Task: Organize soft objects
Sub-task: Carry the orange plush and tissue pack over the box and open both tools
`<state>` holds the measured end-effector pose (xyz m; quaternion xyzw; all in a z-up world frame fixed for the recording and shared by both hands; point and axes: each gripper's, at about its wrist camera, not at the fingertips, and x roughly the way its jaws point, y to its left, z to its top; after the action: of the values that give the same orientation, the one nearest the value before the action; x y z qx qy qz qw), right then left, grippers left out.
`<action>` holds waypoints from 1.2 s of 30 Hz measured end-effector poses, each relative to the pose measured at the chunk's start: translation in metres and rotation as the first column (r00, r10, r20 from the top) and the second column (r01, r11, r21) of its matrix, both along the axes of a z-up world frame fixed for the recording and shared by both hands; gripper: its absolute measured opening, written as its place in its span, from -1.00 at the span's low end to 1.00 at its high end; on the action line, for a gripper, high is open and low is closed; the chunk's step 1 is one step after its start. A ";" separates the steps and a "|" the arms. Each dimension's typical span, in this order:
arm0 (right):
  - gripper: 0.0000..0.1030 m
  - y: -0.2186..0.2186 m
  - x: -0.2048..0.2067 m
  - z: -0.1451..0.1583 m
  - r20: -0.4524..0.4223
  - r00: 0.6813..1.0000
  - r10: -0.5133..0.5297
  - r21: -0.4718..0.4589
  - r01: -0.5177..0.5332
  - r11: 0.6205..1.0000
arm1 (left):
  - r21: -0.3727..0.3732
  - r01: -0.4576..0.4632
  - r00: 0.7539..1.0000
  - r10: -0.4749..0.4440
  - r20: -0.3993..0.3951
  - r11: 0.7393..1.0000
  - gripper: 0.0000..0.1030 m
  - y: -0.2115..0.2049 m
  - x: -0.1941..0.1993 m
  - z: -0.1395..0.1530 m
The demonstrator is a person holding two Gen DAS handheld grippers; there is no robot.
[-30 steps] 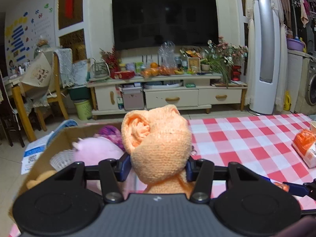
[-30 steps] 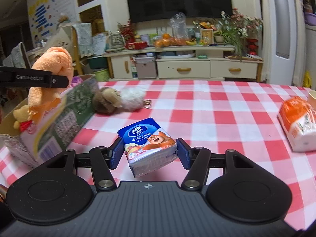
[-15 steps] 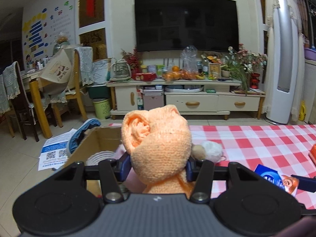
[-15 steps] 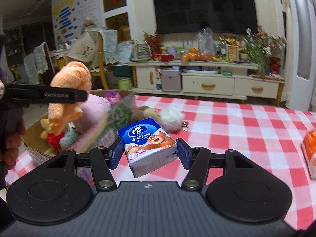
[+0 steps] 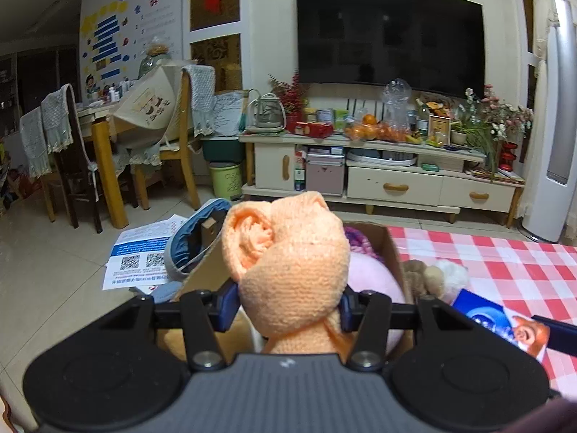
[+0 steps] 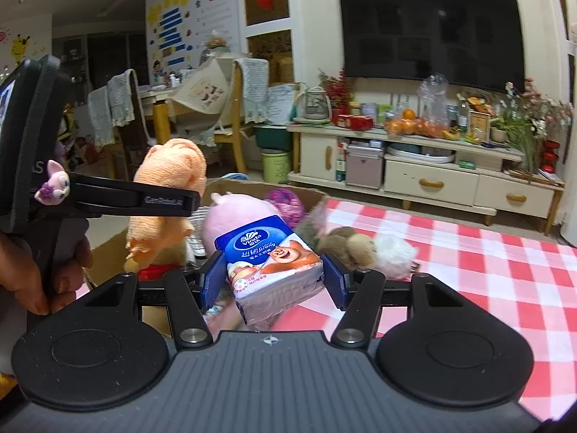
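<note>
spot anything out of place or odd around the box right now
A brown and white plush lies on the checked tablecloth just outside the cardboard box, not in it with the pink plush. Papers lie on the floor.

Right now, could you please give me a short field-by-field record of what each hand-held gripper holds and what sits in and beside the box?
left hand-held gripper: shut on orange knitted toy, held above the cardboard box
right hand-held gripper: shut on tissue pack, held clear of the checked tablecloth
in box: pink plush, purple item, others partly hidden
beside box, on cloth: brown-and-white plush
</note>
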<state>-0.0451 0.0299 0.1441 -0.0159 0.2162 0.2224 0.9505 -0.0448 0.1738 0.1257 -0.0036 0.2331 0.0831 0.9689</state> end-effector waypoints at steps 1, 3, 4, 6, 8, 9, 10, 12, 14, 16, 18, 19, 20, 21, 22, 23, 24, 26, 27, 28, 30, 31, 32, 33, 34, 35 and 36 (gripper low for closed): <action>0.41 0.002 0.001 0.000 -0.001 1.000 0.008 0.000 -0.008 1.000 | -0.002 -0.005 1.000 0.005 -0.004 1.000 -0.01 0.003 0.001 0.000; 0.41 0.010 0.003 -0.001 -0.001 1.000 0.026 -0.004 -0.026 1.000 | -0.005 -0.015 1.000 0.015 -0.010 1.000 -0.01 0.007 0.003 -0.001; 0.41 0.014 0.006 -0.001 0.000 0.999 0.034 -0.007 -0.034 0.999 | -0.007 -0.019 1.000 0.019 -0.012 1.000 -0.01 0.009 0.004 -0.001; 0.41 0.021 0.007 -0.002 -0.002 0.999 0.055 -0.015 -0.055 0.998 | -0.009 -0.026 1.000 0.026 -0.016 1.000 -0.01 0.013 0.005 -0.002; 0.41 0.026 0.011 -0.005 -0.006 0.997 0.074 -0.026 -0.074 0.997 | -0.010 -0.030 0.999 0.030 -0.019 0.999 -0.01 0.015 0.006 -0.002; 0.41 0.030 0.012 -0.006 -0.009 0.997 0.080 -0.032 -0.080 0.996 | -0.011 -0.033 0.999 0.032 -0.022 0.999 -0.01 0.017 0.006 -0.002; 0.41 0.032 0.013 -0.007 -0.013 0.996 0.086 -0.036 -0.087 0.996 | -0.012 -0.035 0.999 0.034 -0.025 0.999 -0.01 0.017 0.008 -0.002; 0.41 0.036 0.015 -0.009 -0.022 0.995 0.098 -0.040 -0.099 0.994 | -0.015 -0.039 0.999 0.038 -0.032 0.999 -0.01 0.018 0.009 -0.002; 0.41 0.039 0.016 -0.010 -0.026 0.993 0.112 -0.046 -0.113 0.993 | -0.017 -0.042 0.998 0.041 -0.040 0.999 -0.01 0.020 0.011 -0.004; 0.41 0.043 0.017 -0.011 -0.027 0.992 0.121 -0.055 -0.122 0.991 | -0.017 -0.043 0.998 0.042 -0.047 0.999 -0.01 0.021 0.012 -0.005; 0.41 0.046 0.018 -0.011 -0.032 0.991 0.131 -0.059 -0.132 0.989 | -0.017 -0.042 0.998 0.041 -0.053 0.999 0.00 0.021 0.013 -0.006; 0.41 0.047 0.019 -0.011 -0.034 0.990 0.136 -0.060 -0.138 0.989 | -0.018 -0.042 0.998 0.041 -0.056 0.999 0.00 0.022 0.014 -0.006; 0.41 0.047 0.019 -0.012 -0.035 0.989 0.141 -0.061 -0.143 0.988 | -0.018 -0.042 0.997 0.041 -0.058 0.999 0.00 0.023 0.013 -0.007; 0.41 0.049 0.019 -0.012 -0.035 0.989 0.146 -0.063 -0.148 0.987 | -0.016 -0.041 0.997 0.040 -0.061 0.999 0.00 0.023 0.014 -0.007; 0.41 0.050 0.020 -0.013 -0.036 0.988 0.150 -0.066 -0.152 0.986 | -0.015 -0.041 0.997 0.040 -0.064 0.999 0.01 0.023 0.014 -0.007; 0.41 0.052 0.020 -0.013 -0.038 0.987 0.155 -0.069 -0.157 0.985 | -0.015 -0.042 0.997 0.041 -0.065 0.999 0.01 0.023 0.014 -0.007; 0.40 0.051 0.018 -0.014 -0.041 0.986 0.160 -0.071 -0.163 0.984 | -0.015 -0.042 0.997 0.041 -0.067 0.999 0.04 0.023 0.015 -0.007; 0.37 0.052 0.017 -0.015 -0.049 0.984 0.172 -0.076 -0.175 0.982 | -0.011 -0.041 0.997 0.041 -0.070 0.999 0.06 0.023 0.015 -0.007; 0.40 0.053 0.016 -0.016 -0.048 0.983 0.175 -0.082 -0.179 0.980 | -0.008 -0.042 0.997 0.042 -0.071 0.999 0.11 0.022 0.015 -0.007; 0.49 0.053 0.014 -0.015 -0.046 0.982 0.183 -0.082 -0.187 0.979 | -0.003 -0.042 0.996 0.042 -0.073 0.999 0.15 0.022 0.015 -0.008; 0.66 0.052 0.010 -0.014 -0.038 0.982 0.188 -0.090 -0.190 0.978 | 0.006 -0.044 0.996 0.044 -0.075 0.999 0.31 0.022 0.015 -0.008; 0.71 0.052 0.008 -0.014 -0.031 0.982 0.188 -0.096 -0.190 0.977 | 0.009 -0.045 0.996 0.045 -0.073 0.999 0.35 0.022 0.016 -0.007; 0.71 0.050 0.006 -0.014 -0.025 0.982 0.186 -0.100 -0.188 0.977 | 0.014 -0.045 0.997 0.046 -0.068 0.999 0.41 0.022 0.015 -0.006; 0.72 0.048 0.004 -0.013 -0.023 0.983 0.183 -0.100 -0.185 0.978 | 0.020 -0.047 0.997 0.048 -0.063 0.999 0.46 0.021 0.015 -0.005; 0.74 0.044 0.004 -0.012 -0.023 0.983 0.181 -0.095 -0.182 0.979 | 0.024 -0.048 0.997 0.050 -0.060 0.999 0.47 0.021 0.014 -0.004; 0.80 0.041 0.002 -0.011 -0.020 0.984 0.175 -0.089 -0.176 0.980 | 0.026 -0.049 0.997 0.050 -0.059 0.998 0.49 0.021 0.014 -0.004; 0.83 0.040 0.001 -0.010 -0.015 0.986 0.169 -0.085 -0.170 0.982 | 0.027 -0.048 0.997 0.050 -0.058 0.998 0.50 0.021 0.014 -0.003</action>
<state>-0.0438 0.0703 0.1340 -0.0743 0.2273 0.2930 0.9257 -0.0303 0.1946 0.1225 0.0057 0.2602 0.1099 0.9593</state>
